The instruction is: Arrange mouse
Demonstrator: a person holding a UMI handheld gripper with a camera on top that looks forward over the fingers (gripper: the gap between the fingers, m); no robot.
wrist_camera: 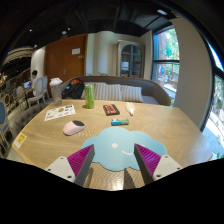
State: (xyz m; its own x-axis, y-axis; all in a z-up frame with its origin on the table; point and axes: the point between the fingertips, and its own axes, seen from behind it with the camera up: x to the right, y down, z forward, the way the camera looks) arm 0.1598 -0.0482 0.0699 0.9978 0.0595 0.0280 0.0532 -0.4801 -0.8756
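A pale pink-white mouse lies on the wooden table, left of a light blue cloud-shaped mat. My gripper hovers over the mat's near edge. Its fingers are wide apart with nothing between them. The magenta pads show on both sides. The mouse is beyond the left finger, apart from it.
A green bottle stands at the back. A dark book, a small teal object and a white item lie mid-table. Papers lie at the left. A sofa stands beyond the table.
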